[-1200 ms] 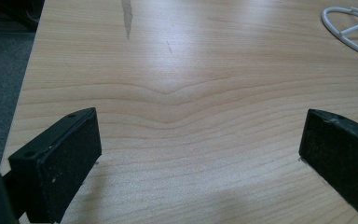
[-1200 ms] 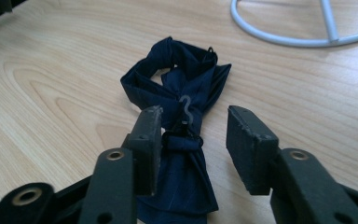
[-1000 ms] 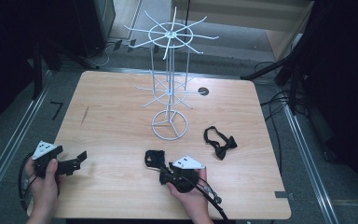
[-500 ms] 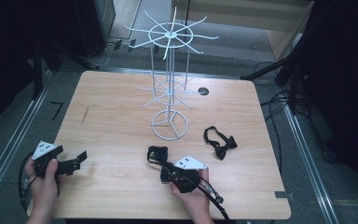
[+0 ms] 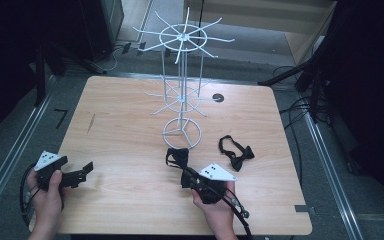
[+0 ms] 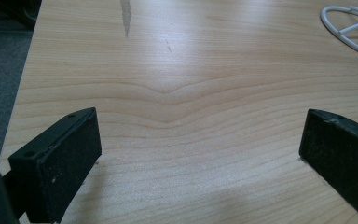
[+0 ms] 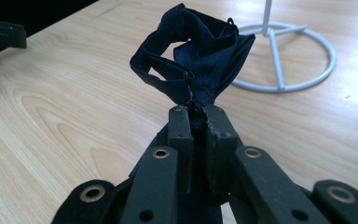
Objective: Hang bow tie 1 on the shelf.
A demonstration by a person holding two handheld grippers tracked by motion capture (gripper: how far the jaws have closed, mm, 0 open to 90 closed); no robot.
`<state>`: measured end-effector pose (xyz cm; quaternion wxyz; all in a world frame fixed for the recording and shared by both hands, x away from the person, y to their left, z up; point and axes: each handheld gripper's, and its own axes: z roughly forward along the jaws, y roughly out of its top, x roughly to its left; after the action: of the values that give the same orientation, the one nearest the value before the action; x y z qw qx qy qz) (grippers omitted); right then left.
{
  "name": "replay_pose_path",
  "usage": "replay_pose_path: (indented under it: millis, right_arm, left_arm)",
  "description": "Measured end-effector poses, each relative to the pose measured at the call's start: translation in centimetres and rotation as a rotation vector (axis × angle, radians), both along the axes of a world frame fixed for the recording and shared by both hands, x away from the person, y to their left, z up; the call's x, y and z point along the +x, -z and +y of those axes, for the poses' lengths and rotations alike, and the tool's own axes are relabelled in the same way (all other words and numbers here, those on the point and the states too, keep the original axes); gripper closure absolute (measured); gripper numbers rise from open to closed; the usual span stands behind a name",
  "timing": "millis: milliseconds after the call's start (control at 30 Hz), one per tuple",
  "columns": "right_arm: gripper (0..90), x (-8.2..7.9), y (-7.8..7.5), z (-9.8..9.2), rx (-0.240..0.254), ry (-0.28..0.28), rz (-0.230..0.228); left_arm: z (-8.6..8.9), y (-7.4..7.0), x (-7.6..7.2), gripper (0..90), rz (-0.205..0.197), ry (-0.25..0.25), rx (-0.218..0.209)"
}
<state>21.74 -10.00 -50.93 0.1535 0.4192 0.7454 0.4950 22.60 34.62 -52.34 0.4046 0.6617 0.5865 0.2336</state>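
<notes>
A dark navy bow tie (image 7: pixel 196 56) is pinched at its knot between the jaws of my right gripper (image 7: pixel 196 112), which is shut on it. In the high view that bow tie (image 5: pixel 177 157) hangs just in front of the white wire stand's ring base (image 5: pixel 181 132), with the right gripper (image 5: pixel 186 176) behind it near the table's front. A second black bow tie (image 5: pixel 236 151) lies flat on the table to the right. My left gripper (image 5: pixel 86 170) stands open over bare wood at the front left; its jaws are wide apart with nothing between them.
The white wire display stand (image 5: pixel 181 65) rises from the table's middle with two tiers of radiating hooks. A small dark disc (image 5: pixel 218 98) lies behind it. The wooden table (image 5: pixel 120 130) has metal rails and cables on the floor at both sides.
My right gripper has carried the navy bow tie forward and a little right, closer to the stand's ring base. The left gripper has stayed put.
</notes>
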Motion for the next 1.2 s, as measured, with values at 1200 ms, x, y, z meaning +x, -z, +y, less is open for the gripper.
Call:
replay_pose_path:
  millis: [1200]
  right_arm:
    - [83.8, -1.3, -4.2, -2.3, 0.045, 0.07, -0.179]
  left_arm:
    - [-0.1, 0.0, 0.0, 0.0, -0.002, -0.001, 0.003]
